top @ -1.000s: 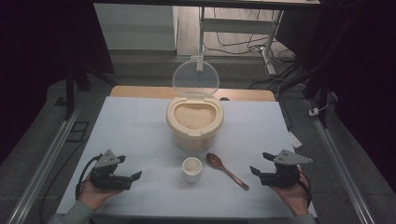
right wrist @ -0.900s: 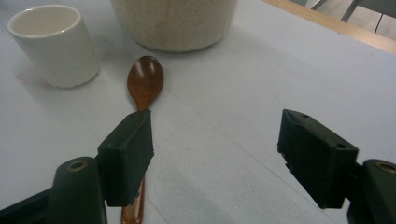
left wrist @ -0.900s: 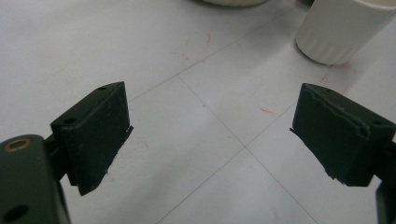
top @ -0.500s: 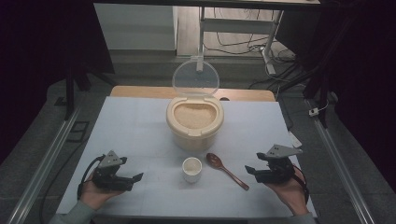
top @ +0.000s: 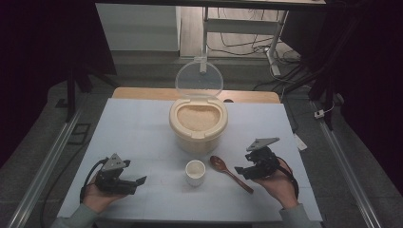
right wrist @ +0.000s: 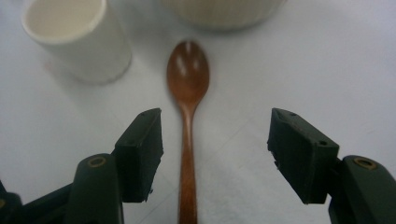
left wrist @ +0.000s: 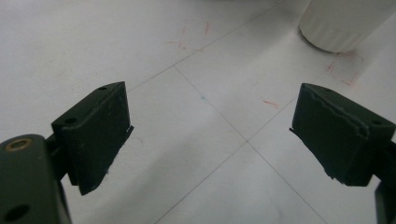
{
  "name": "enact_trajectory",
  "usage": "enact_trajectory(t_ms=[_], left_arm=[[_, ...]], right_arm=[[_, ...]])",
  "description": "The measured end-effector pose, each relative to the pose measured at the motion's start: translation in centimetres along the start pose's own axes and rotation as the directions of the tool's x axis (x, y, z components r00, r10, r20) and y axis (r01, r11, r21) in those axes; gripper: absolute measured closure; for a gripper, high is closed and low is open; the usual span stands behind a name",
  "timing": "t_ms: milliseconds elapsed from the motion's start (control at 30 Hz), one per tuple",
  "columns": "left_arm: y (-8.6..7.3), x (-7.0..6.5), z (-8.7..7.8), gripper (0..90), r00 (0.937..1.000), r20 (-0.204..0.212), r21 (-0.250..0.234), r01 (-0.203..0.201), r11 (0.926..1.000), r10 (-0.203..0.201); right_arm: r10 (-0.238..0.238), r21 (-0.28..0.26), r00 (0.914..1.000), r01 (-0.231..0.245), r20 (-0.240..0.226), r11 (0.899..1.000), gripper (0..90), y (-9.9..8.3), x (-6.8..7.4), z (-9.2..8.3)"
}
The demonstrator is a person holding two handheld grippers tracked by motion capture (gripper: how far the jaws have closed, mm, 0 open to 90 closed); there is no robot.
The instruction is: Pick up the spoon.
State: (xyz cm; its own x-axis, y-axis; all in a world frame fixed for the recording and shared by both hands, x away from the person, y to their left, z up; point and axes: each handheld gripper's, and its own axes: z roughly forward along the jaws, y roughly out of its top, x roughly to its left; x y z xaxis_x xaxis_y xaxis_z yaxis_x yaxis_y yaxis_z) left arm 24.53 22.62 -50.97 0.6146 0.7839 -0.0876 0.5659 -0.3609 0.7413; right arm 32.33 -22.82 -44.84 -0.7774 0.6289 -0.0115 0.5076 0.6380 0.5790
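Observation:
A brown wooden spoon (top: 231, 174) lies on the white table, bowl toward a small white cup (top: 195, 172). Behind them stands a cream container of rice (top: 197, 122) with its clear lid (top: 199, 79) raised. My right gripper (top: 243, 170) hovers open just above the spoon's handle. In the right gripper view the spoon (right wrist: 187, 98) runs between the open jaws of my right gripper (right wrist: 215, 133), nearer the left one and untouched, with the cup (right wrist: 77, 39) at upper left. My left gripper (top: 136, 183) rests open and empty at the table's front left; in its own view my left gripper (left wrist: 210, 135) frames bare table.
The white table sheet (top: 142, 128) carries faint lines and red marks (left wrist: 191, 35). The cup's base (left wrist: 343, 23) shows at the upper right of the left gripper view. Metal rails (top: 45, 166) run along both table sides, and a desk frame with cables (top: 247, 33) stands beyond.
My right gripper has moved left and forward, from the table's right side to over the spoon's handle. The left gripper has barely shifted.

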Motion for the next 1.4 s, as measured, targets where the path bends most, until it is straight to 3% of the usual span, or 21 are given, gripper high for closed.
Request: enact_trajectory(t_ms=[67, 367, 767, 1200, 1233, 1267, 1300, 1333, 1400], left_arm=[[-0.1, 0.0, 0.1, 11.4, 1.0, 0.003, 0.003, 0.002, 1.0, -0.002], [-0.2, 0.0, 0.3, 11.5, 1.0, 0.0, 0.017, -0.003, 0.9999, 0.003], [-0.4, 0.2, 0.5, 11.5, 1.0, -0.002, 0.032, -0.004, 0.9995, 0.005], [-0.5, 0.1, 0.8, 11.4, 0.9999, -0.006, 0.046, -0.014, 0.9988, 0.015], [-0.5, 0.1, 0.8, 11.4, 0.9999, -0.007, 0.047, -0.016, 0.9988, 0.016], [-0.5, 0.1, 0.8, 11.5, 0.9998, -0.006, 0.047, -0.016, 0.9987, 0.016], [-0.5, 0.1, 0.8, 11.5, 0.9998, -0.007, 0.048, -0.016, 0.9987, 0.017], [-0.5, 0.1, 0.8, 11.4, 0.9998, -0.008, 0.05, -0.017, 0.9986, 0.017], [-0.6, 0.1, 0.9, 11.4, 0.9998, -0.01, 0.051, -0.018, 0.9985, 0.019]], right_arm=[[-0.003, 0.048, 0.9999, 0.004, -0.014, 0.999, 35.9, -0.5, -0.1, 0.9], [-0.012, 0.124, 0.9993, 0.016, -0.036, 0.992, 36.9, -1.1, 0.2, 1.9], [-0.048, 0.237, 0.9981, 0.056, -0.037, 0.97, 44.8, -1.5, 1.0, 4.0], [-0.069, 0.273, 0.9972, 0.075, -0.031, 0.959, 70.1, -1.3, 1.4, 5.0], [-0.065, 0.281, 0.9975, 0.07, -0.027, 0.957, 71.4, -1.2, 1.5, 5.1], [-0.076, 0.305, 0.9966, 0.082, -0.031, 0.949, 77.0, -0.8, 1.8, 5.3], [-0.076, 0.305, 0.9966, 0.082, -0.031, 0.949, 77.0, -0.8, 1.8, 5.3], [-0.084, 0.323, 0.9961, 0.088, -0.027, 0.942, 77.6, -0.6, 2.0, 5.4], [-0.058, 0.35, 0.9982, 0.061, -0.018, 0.935, 78.6, -0.2, 1.9, 5.6]])
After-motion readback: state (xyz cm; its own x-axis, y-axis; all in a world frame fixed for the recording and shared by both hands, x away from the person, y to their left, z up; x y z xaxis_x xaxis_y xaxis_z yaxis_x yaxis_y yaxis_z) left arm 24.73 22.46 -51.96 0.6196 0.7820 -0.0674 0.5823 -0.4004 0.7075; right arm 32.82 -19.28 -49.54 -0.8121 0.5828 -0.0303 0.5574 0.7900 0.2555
